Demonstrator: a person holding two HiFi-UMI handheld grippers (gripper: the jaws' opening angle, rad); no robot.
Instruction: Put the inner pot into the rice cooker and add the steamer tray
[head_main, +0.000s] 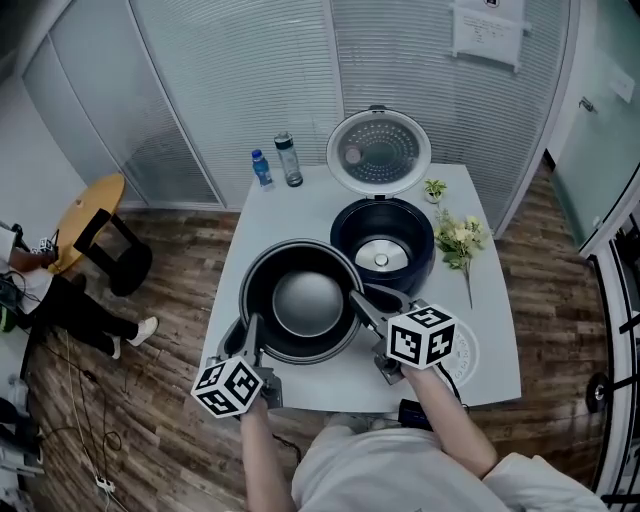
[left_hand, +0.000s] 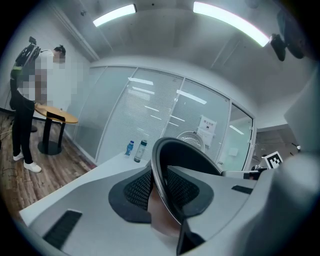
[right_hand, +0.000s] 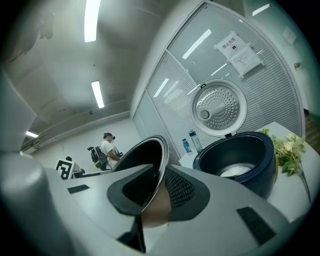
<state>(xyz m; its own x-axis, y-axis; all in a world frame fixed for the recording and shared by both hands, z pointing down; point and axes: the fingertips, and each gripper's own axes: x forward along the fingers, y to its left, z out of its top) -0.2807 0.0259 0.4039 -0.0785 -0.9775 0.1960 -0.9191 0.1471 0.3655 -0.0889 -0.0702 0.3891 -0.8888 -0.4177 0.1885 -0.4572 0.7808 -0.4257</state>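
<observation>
The dark round inner pot (head_main: 308, 300) hangs over the front of the white table (head_main: 300, 205), held by its rim from both sides. My left gripper (head_main: 250, 328) is shut on the near-left rim, which runs between its pads in the left gripper view (left_hand: 162, 195). My right gripper (head_main: 358, 298) is shut on the right rim, seen between its pads in the right gripper view (right_hand: 157, 190). Just behind and right of the pot stands the dark blue rice cooker (head_main: 345, 250) (right_hand: 260, 165), empty, its lid (head_main: 378, 152) raised. A pale round tray (head_main: 468, 352) lies partly hidden under my right gripper.
Two bottles (head_main: 290, 160) stand at the table's back left. Flowers (head_main: 460, 240) lie right of the cooker, with a small plant (head_main: 434, 188) behind them. A person (left_hand: 25, 100) stands by a round wooden table (head_main: 95, 205) to the left. Glass partitions close the back.
</observation>
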